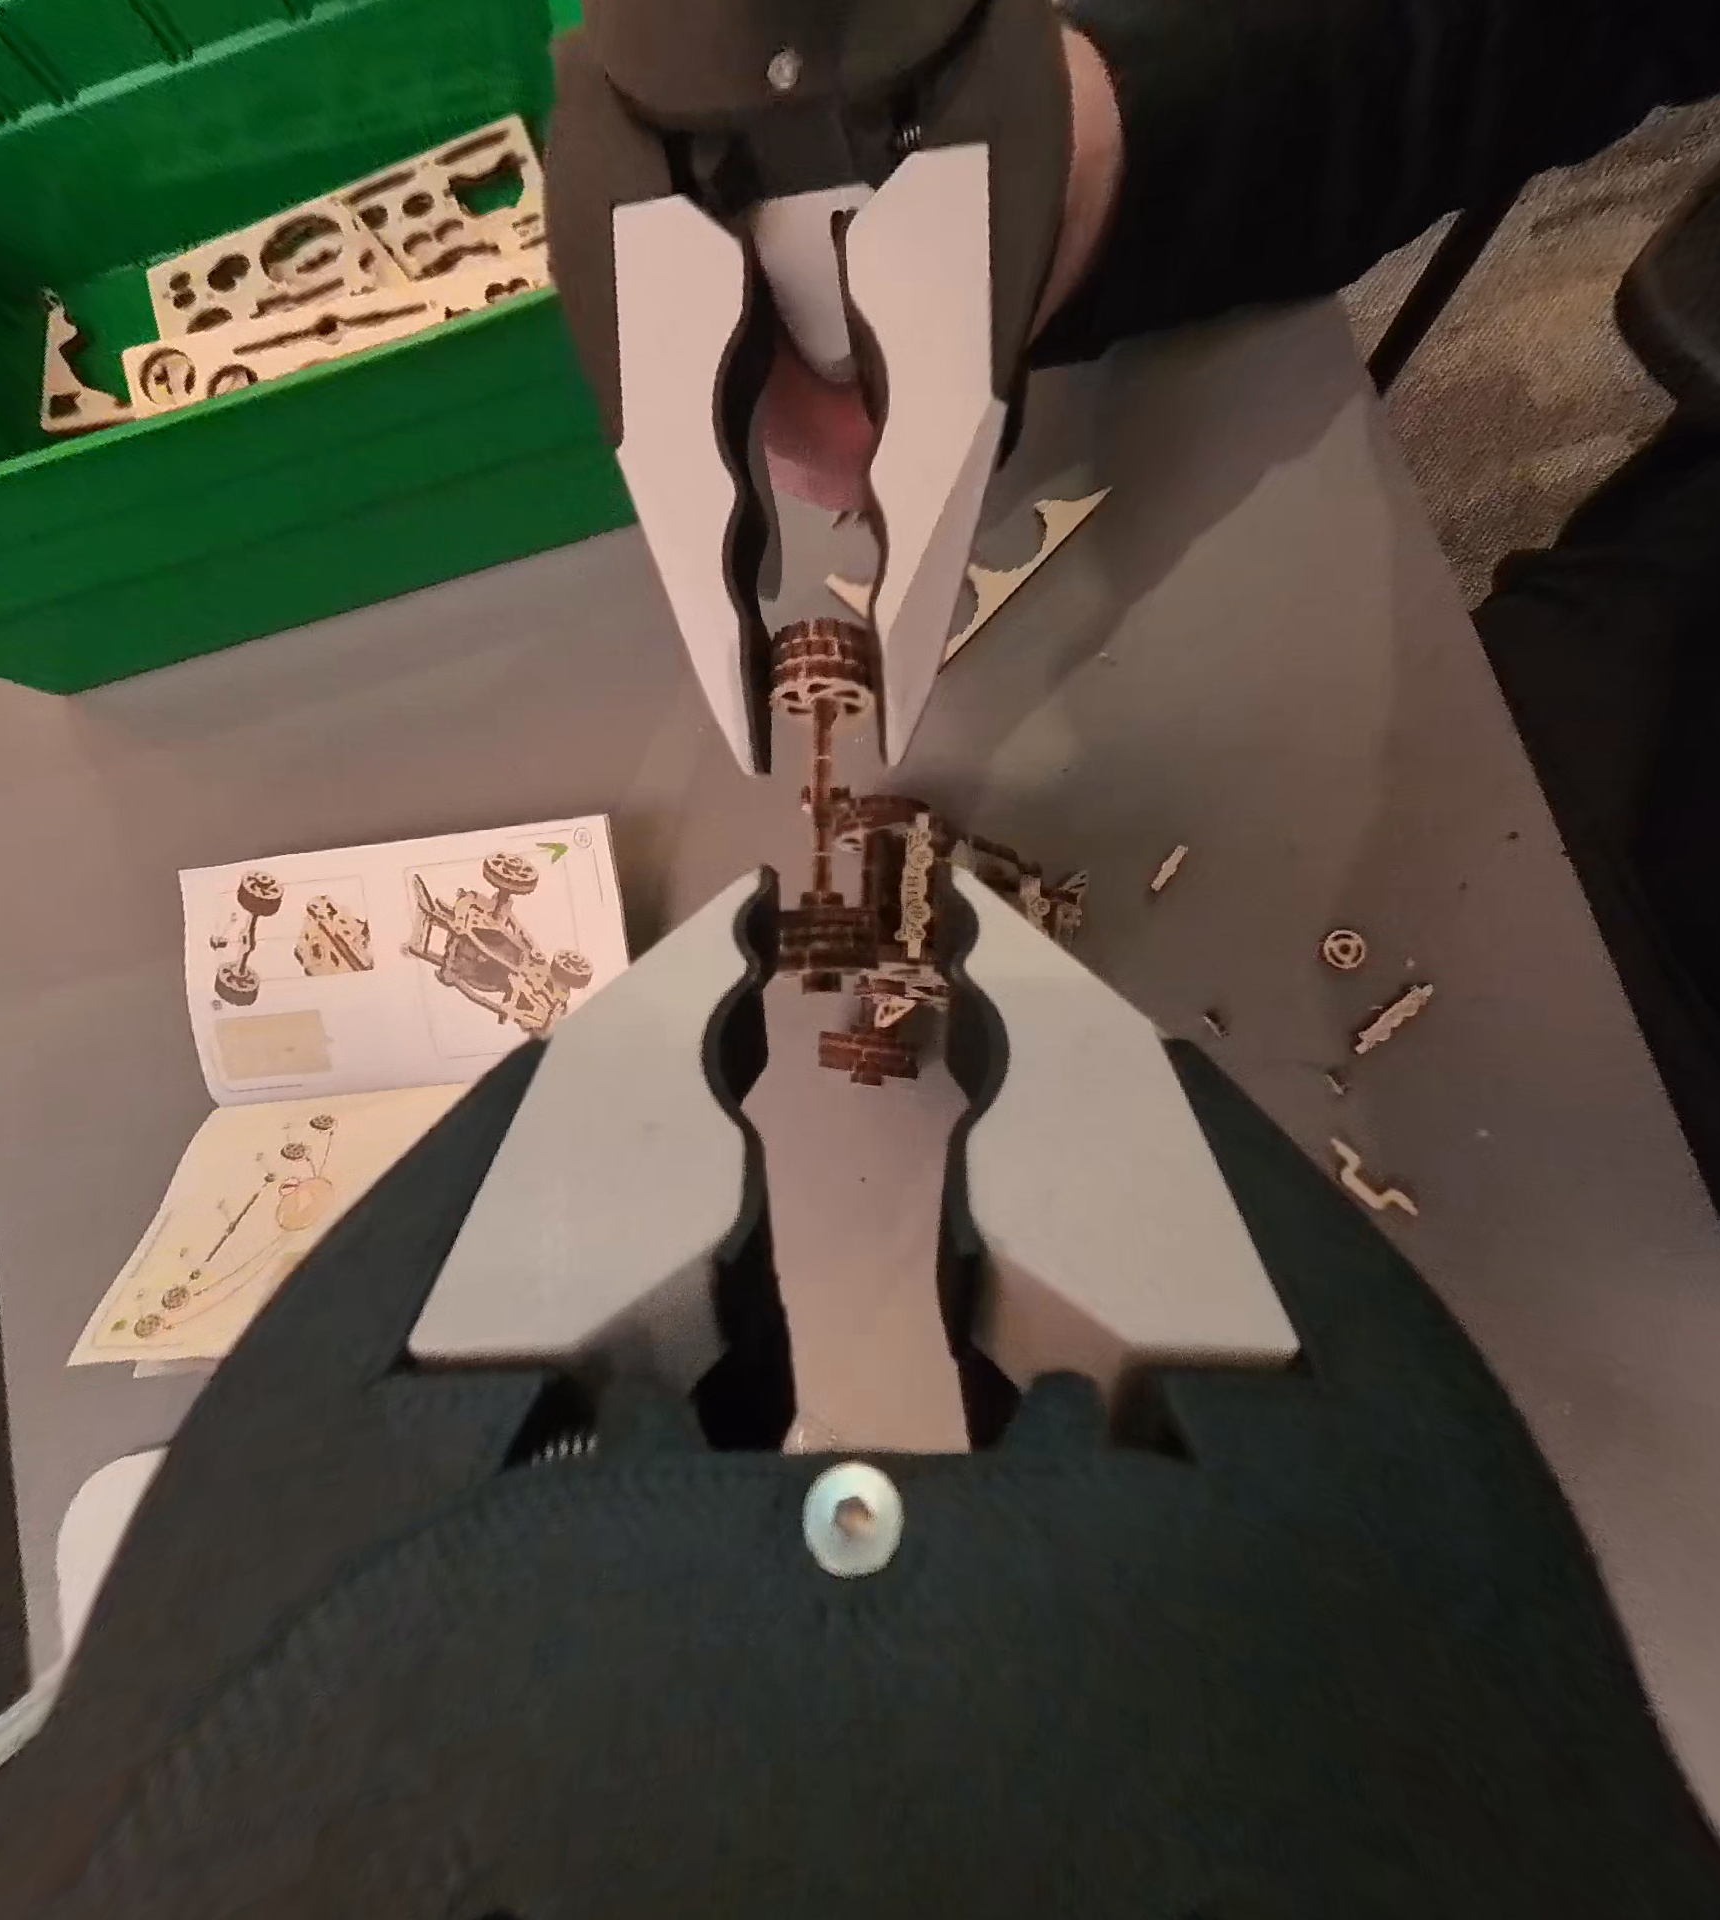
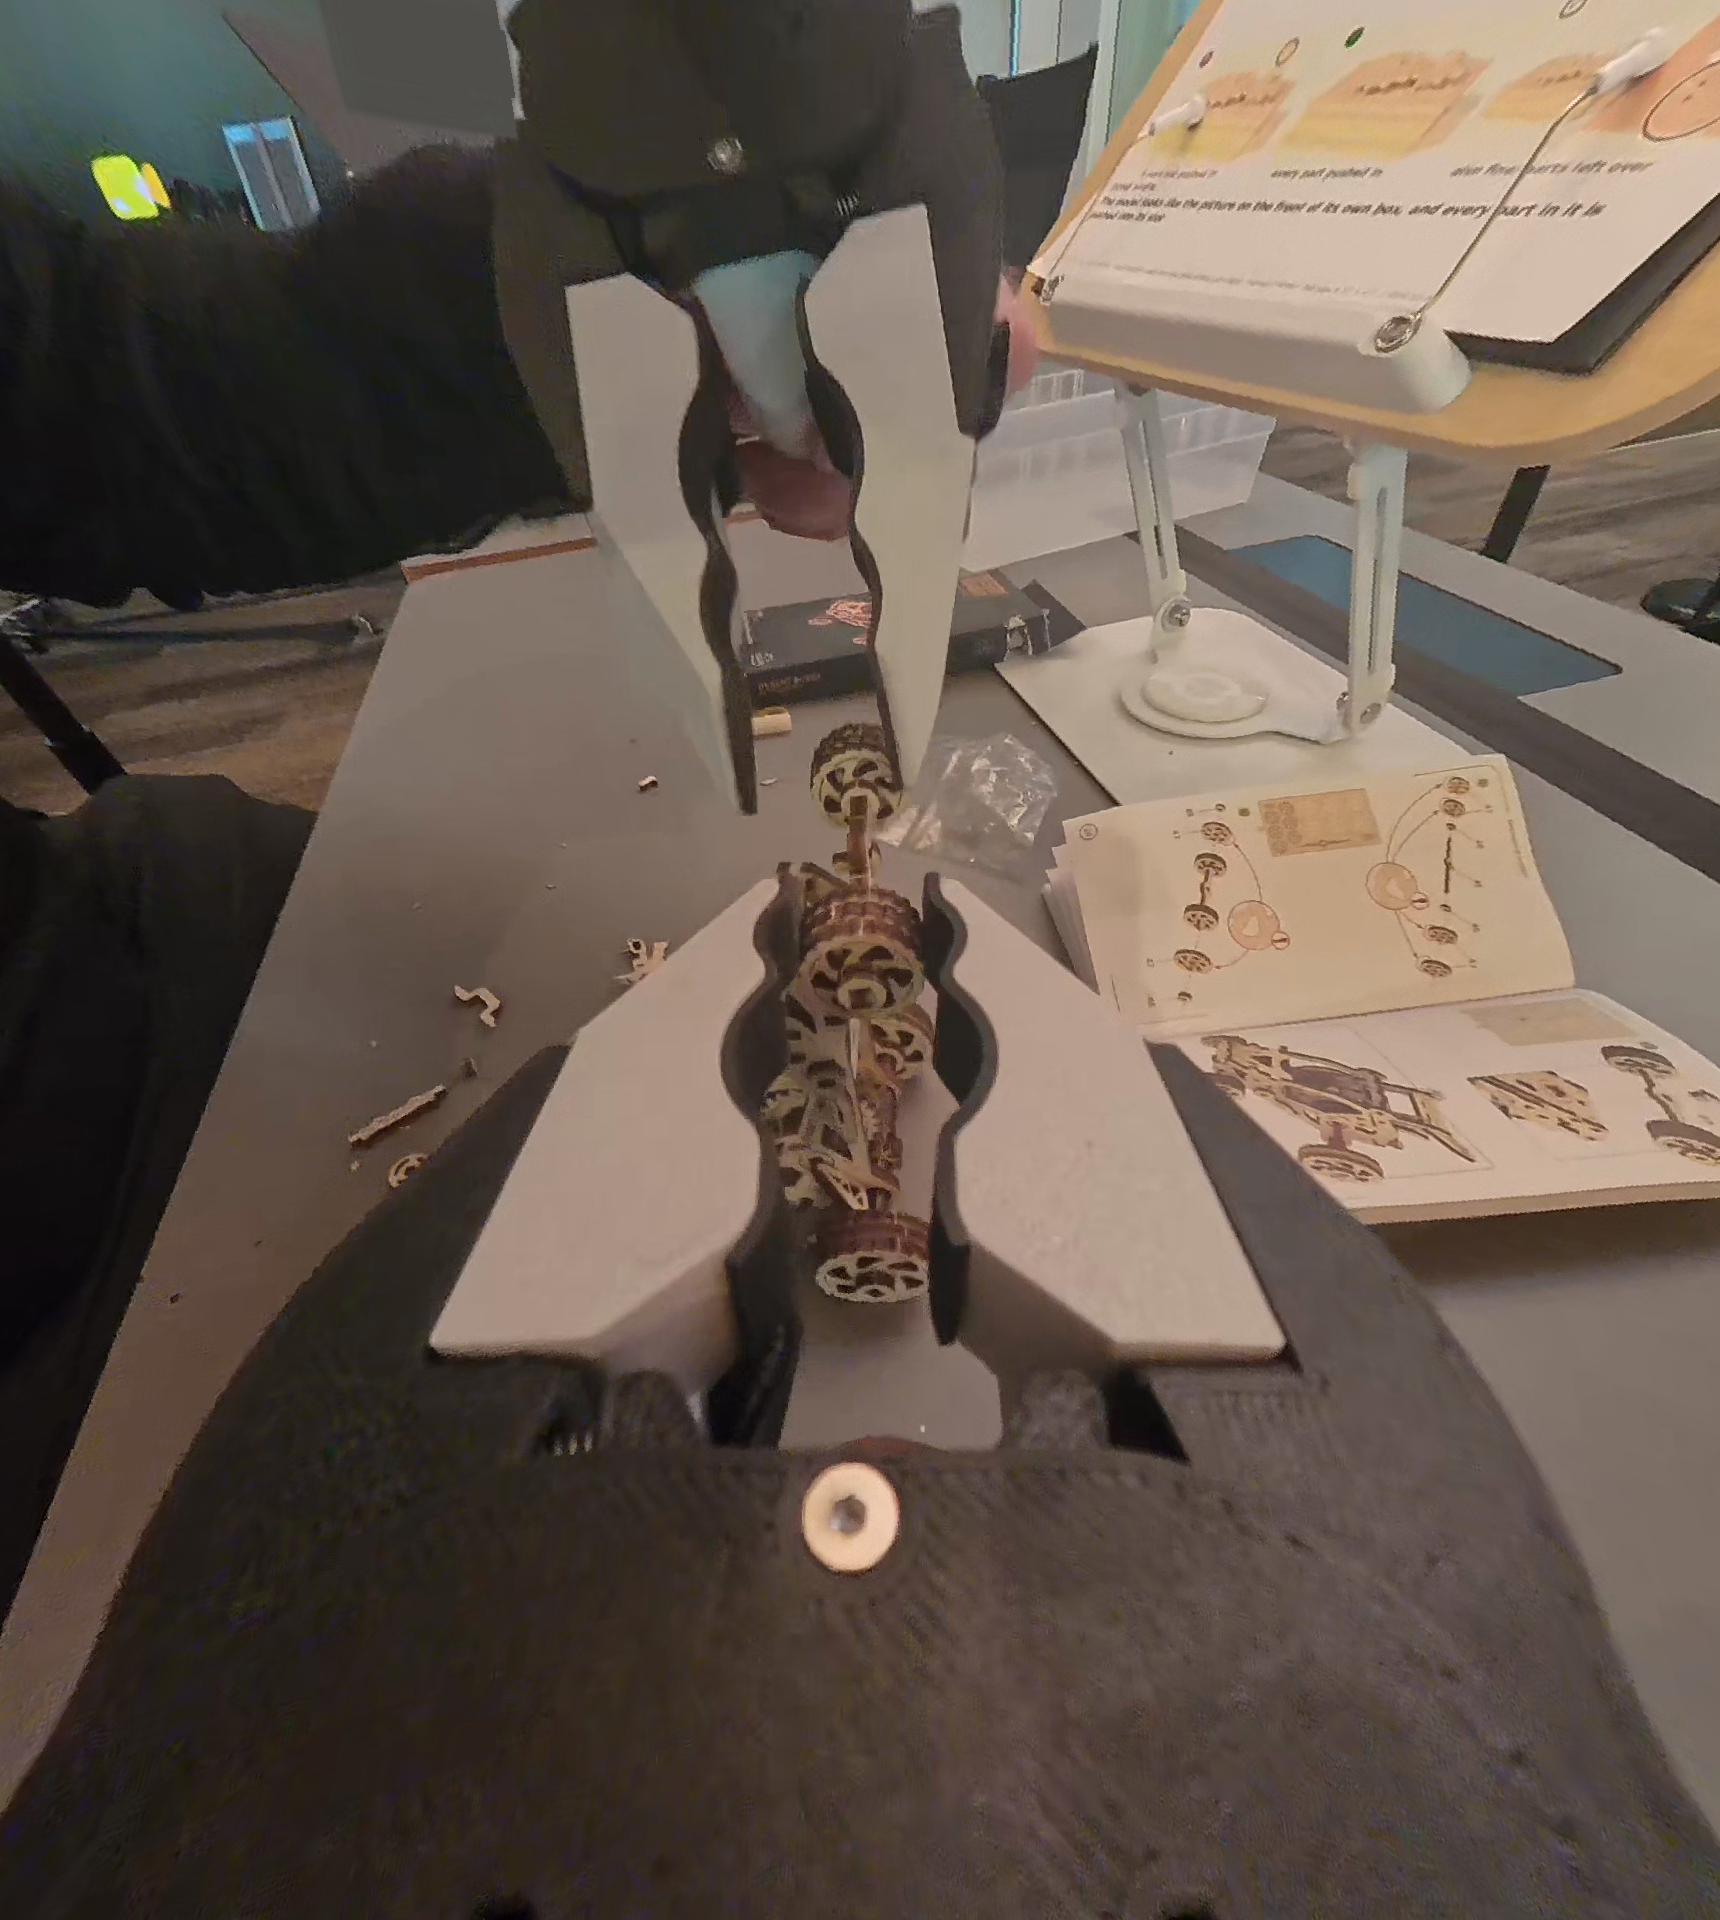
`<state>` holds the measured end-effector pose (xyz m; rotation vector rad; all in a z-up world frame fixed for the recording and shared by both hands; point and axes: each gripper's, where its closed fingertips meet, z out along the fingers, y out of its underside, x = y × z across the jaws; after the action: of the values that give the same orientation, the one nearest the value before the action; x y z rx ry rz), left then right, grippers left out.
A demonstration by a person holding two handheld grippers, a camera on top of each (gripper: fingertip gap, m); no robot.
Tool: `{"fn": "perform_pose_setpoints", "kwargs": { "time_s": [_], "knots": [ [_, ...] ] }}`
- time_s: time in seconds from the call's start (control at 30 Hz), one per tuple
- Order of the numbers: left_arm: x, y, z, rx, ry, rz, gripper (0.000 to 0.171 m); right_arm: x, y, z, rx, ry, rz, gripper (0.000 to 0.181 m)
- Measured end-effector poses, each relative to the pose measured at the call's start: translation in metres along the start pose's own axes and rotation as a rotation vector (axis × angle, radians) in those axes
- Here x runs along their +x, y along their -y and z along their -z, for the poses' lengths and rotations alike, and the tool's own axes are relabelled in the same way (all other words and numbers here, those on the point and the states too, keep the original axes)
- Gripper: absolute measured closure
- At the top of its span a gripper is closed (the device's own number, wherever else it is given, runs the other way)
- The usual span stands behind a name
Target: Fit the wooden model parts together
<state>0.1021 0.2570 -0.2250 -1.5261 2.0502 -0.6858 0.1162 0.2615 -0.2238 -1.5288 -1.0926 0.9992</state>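
A small wooden car model (image 1: 903,904) with dark-treaded wheels is held over the grey table (image 1: 1199,790). My left gripper (image 1: 861,899) is shut on its body and the wheel (image 1: 825,935) beside it. A thin axle (image 1: 822,790) runs from there to a far wheel (image 1: 825,665), and my right gripper (image 1: 825,764) is shut on that wheel. In the right wrist view my right gripper (image 2: 858,888) pinches the wheel (image 2: 856,956), with the model's body (image 2: 835,1132) low between the fingers. The left gripper (image 2: 823,792) faces it at the axle's other wheel (image 2: 851,779).
A green bin (image 1: 212,540) of punched-out wooden sheets (image 1: 336,270) stands at the back left. An open instruction booklet (image 2: 1355,935) lies beside the model. Wood scraps (image 1: 1375,1018) litter the table near its edge. A reading stand (image 2: 1355,343), a black box (image 2: 1001,623) and a clear plastic bag (image 2: 981,800) sit farther off. My left and right fingertips are right by each other.
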Motion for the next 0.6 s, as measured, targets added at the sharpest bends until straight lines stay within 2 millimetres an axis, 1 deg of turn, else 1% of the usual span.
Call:
{"fn": "perform_pose_setpoints", "kwargs": {
  "time_s": [0.07,0.17,0.23,0.27,0.33,0.43,0.47,0.5,0.53,0.6],
  "knots": [
    [0.0,-0.003,-0.004,-0.001,-0.006,0.011,0.146,0.001,0.0,0.0,0.003,-0.003,0.0,0.161],
    [-0.003,-0.004,-0.006,0.023,0.008,0.013,0.159,0.001,0.003,0.002,0.029,0.018,-0.027,0.161],
    [-0.004,-0.004,-0.006,0.039,0.017,0.01,0.162,0.001,0.004,0.001,0.035,0.017,-0.029,0.161],
    [-0.004,-0.005,-0.006,0.033,0.018,0.005,0.171,0.0,0.004,0.001,0.035,0.021,-0.03,0.161],
    [-0.006,-0.005,-0.005,0.028,0.035,-0.007,0.171,0.001,0.004,0.001,0.039,0.023,-0.037,0.161],
    [-0.007,-0.005,-0.004,0.035,0.038,0.019,0.171,0.001,0.004,0.001,0.044,0.023,-0.038,0.161],
    [-0.009,-0.003,-0.001,0.056,0.039,0.038,0.165,0.002,0.005,0.001,0.052,0.016,-0.037,0.161],
    [-0.007,0.0,0.002,0.086,0.021,0.055,0.153,0.002,0.006,0.002,0.055,0.016,-0.035,0.162],
    [-0.009,-0.001,0.003,0.096,0.038,0.068,0.139,0.002,0.007,0.003,0.065,0.021,-0.04,0.161],
    [-0.011,-0.009,0.003,0.083,0.068,0.074,0.127,0.002,0.011,0.005,0.088,0.024,-0.043,0.161]
  ]
}}
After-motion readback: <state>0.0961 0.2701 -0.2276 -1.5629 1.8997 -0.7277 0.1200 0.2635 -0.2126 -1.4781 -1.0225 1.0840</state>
